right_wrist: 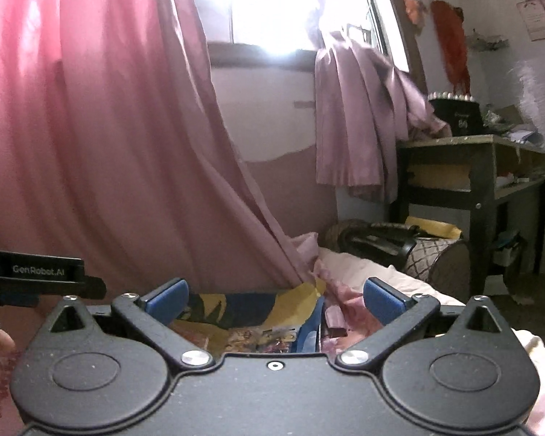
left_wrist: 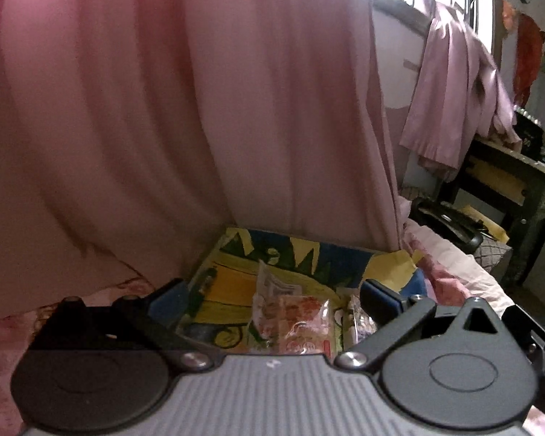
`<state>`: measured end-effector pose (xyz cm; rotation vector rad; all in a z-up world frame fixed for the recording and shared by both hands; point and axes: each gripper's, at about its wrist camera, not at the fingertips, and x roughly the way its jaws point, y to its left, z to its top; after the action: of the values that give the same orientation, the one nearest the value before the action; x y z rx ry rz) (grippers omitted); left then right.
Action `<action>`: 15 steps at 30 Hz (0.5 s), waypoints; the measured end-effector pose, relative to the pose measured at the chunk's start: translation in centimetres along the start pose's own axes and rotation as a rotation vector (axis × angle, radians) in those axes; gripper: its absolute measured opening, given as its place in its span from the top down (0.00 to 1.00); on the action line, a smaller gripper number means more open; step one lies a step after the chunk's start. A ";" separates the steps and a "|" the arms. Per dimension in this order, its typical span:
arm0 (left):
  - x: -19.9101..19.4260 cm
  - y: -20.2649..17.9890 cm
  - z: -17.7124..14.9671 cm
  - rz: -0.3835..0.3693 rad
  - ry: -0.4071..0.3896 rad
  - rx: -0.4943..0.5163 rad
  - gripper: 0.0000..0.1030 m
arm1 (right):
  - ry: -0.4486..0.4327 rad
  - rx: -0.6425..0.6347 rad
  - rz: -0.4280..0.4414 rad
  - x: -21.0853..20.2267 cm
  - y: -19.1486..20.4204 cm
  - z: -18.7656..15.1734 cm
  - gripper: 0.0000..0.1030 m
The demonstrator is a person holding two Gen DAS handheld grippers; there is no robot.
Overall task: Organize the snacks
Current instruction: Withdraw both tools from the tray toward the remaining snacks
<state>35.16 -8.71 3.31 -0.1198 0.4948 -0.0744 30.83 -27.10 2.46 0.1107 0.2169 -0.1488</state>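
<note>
Two snack packets (left_wrist: 296,321) lie in one printed box (left_wrist: 309,254) — left gripper (left_wrist: 272,299) and right gripper (right_wrist: 274,298) gape wide, empty.

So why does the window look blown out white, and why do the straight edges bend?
Right wrist view: daylight overexposes the bright window, so no detail shows outside; the pink draped curtain glows. Left wrist view: dimmer, slightly blurred, with the orange plastic snack packet soft. Both views: fisheye lenses curve edges and darken corners.
</note>
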 end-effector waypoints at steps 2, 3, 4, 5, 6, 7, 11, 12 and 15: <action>-1.6 0.3 -0.2 0.001 -0.013 0.003 0.00 | -0.011 -0.007 0.001 -1.4 0.4 0.1 0.01; -2.3 0.4 -0.4 0.003 -0.017 0.007 0.00 | -0.015 -0.011 0.001 -2.2 0.6 0.1 0.01; -2.9 0.5 -0.6 0.004 -0.021 0.011 0.00 | -0.018 -0.014 0.002 -2.9 0.8 0.0 0.01; -3.5 0.6 -0.8 0.005 -0.023 0.016 0.00 | -0.019 -0.017 0.003 -3.7 0.9 -0.1 0.01; -4.2 0.7 -1.2 0.004 -0.025 0.023 0.00 | -0.017 -0.019 0.003 -4.3 1.0 -0.3 0.01; -4.8 0.8 -1.5 0.004 -0.027 0.028 0.00 | -0.015 -0.020 0.004 -5.0 1.1 -0.5 0.01; -6.9 1.3 -3.2 0.009 -0.024 0.031 0.00 | 0.013 -0.021 0.007 -7.2 1.4 -1.6 0.01; -7.3 1.4 -3.6 0.010 -0.017 0.029 0.00 | 0.026 -0.020 0.008 -7.8 1.5 -2.1 0.01; -8.7 2.0 -5.3 0.015 -0.015 0.021 0.00 | 0.074 -0.019 0.010 -9.3 1.6 -3.4 0.01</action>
<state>25.10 -6.39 2.51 -0.0956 0.4800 -0.0637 21.44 -23.81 1.40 0.0988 0.2916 -0.1329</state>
